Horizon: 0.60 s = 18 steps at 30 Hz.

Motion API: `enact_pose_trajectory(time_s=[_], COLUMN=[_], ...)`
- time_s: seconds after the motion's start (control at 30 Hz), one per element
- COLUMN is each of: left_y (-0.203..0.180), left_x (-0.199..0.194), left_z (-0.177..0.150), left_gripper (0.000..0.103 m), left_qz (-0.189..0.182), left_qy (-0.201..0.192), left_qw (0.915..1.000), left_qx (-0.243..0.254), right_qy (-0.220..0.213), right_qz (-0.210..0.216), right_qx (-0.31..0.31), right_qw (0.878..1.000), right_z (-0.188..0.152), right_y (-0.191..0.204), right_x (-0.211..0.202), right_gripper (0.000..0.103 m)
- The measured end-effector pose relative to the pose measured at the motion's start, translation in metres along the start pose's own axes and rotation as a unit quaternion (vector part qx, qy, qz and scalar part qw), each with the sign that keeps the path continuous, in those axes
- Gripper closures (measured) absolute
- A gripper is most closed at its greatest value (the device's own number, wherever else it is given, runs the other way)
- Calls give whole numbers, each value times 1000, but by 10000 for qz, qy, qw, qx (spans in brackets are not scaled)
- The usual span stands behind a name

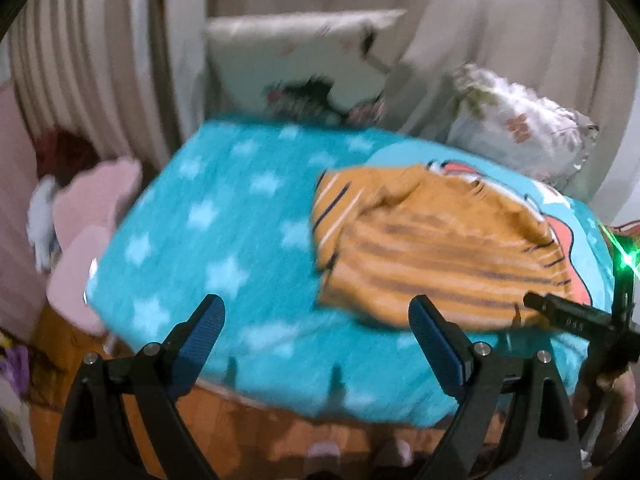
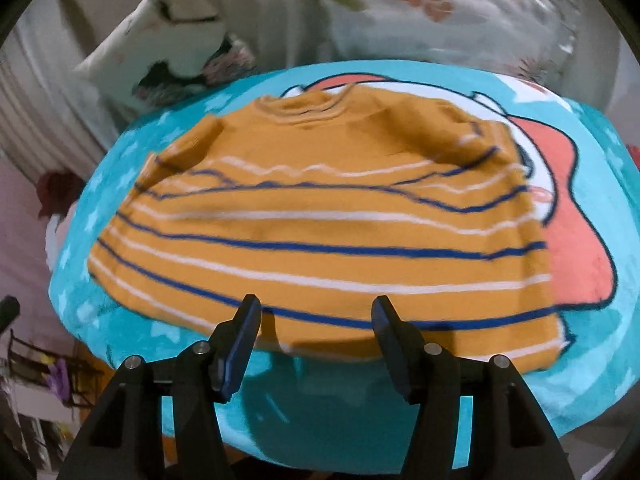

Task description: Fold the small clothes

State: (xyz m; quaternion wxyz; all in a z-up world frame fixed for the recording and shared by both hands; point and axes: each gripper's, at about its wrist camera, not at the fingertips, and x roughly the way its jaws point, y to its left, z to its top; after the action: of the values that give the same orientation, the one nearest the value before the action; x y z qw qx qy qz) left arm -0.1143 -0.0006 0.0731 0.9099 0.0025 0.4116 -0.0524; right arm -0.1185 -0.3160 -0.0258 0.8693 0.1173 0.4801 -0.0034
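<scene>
Shirt [image 2: 320, 216] lies spread on blanket [image 2: 592, 368], just ahead of right gripper [image 2: 316, 316], jaws spread and empty. Left gripper [image 1: 316, 320], jaws wide and empty, has shirt ahead to its right. Sleeves look tucked in; body fold apparently remains.

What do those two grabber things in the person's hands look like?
Both tongs, left and right, are black plastic, each with two wedge-shaped fingers lined with blue ribbed pads and pinned by silver screws. No cables or sleeves show.
</scene>
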Motion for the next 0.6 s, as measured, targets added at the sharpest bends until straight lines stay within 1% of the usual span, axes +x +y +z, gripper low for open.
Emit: enact_pose_trajectory(time_s=[0.1,0.17,0.23,0.3,0.37,0.5,0.6], left_y=[-36,-62,-83,-106,-128,-168,-186], left_x=[-17,-23,-22,-18,-12,8,21], left_z=[24,41,52,60,56,32,13], left_gripper=[10,1,0,1,1,0,0], left_qz=[139,129,59,-165,-320,-143,-113], left_qy=[-565,-934,-1050,-937,-780,-305,45], left_qw=[9979,9947,9936,9949,9959,9974,9968], left_qx=[295,414,418,344,316,634,784], right_qy=[-200,-302,-398,-438,-453,-524,-554], right_qz=[16,31,11,13,4,-101,-151], right_qx=[59,58,64,59,53,5,-94], right_qw=[9998,9995,9992,9990,9990,9986,9983], right_z=[6,10,12,13,13,13,13], right_y=[-22,-30,-40,-50,-60,-76,-84], right_x=[-17,-24,-29,-33,-35,-40,-44], right_gripper=[39,38,37,37,36,36,35])
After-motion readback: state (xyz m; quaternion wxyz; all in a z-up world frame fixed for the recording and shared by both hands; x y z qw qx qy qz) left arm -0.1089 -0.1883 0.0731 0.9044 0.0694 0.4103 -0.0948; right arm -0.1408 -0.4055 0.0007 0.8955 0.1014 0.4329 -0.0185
